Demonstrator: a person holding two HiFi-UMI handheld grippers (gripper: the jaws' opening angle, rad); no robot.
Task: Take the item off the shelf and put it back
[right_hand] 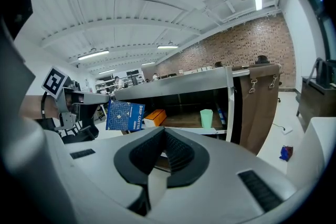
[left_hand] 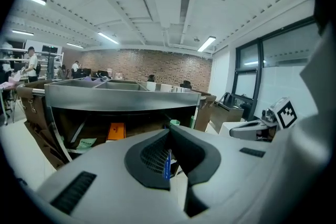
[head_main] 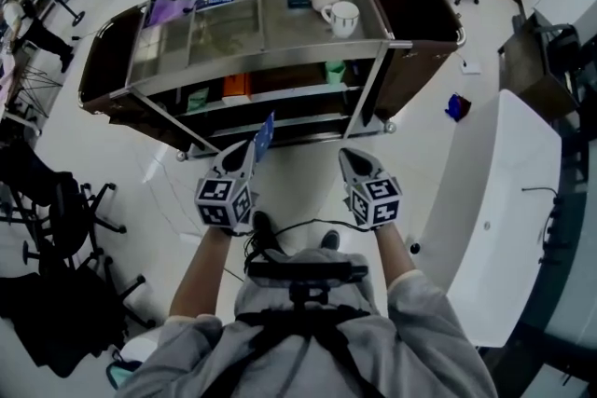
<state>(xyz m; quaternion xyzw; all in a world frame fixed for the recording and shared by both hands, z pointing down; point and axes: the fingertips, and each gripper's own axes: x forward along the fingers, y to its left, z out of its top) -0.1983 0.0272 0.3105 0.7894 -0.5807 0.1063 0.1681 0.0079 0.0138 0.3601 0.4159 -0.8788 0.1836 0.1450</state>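
Note:
A flat blue drip-coffee packet point(head_main: 265, 136) is pinched upright in my left gripper point(head_main: 250, 147), a little in front of the steel cart's middle shelf point(head_main: 280, 94). In the left gripper view the packet point(left_hand: 167, 165) shows edge-on between the shut pads. In the right gripper view the same packet point(right_hand: 124, 115) hangs from the left gripper point(right_hand: 100, 97), just left of the shelf opening. My right gripper point(head_main: 347, 154) is beside it on the right, jaws together and empty point(right_hand: 164, 134).
On the middle shelf are an orange box point(head_main: 236, 87), a green cup point(head_main: 335, 71) and a green packet point(head_main: 197, 99). Mugs point(head_main: 342, 17) stand on the cart top. A white table point(head_main: 494, 200) is on the right and office chairs point(head_main: 56, 219) on the left.

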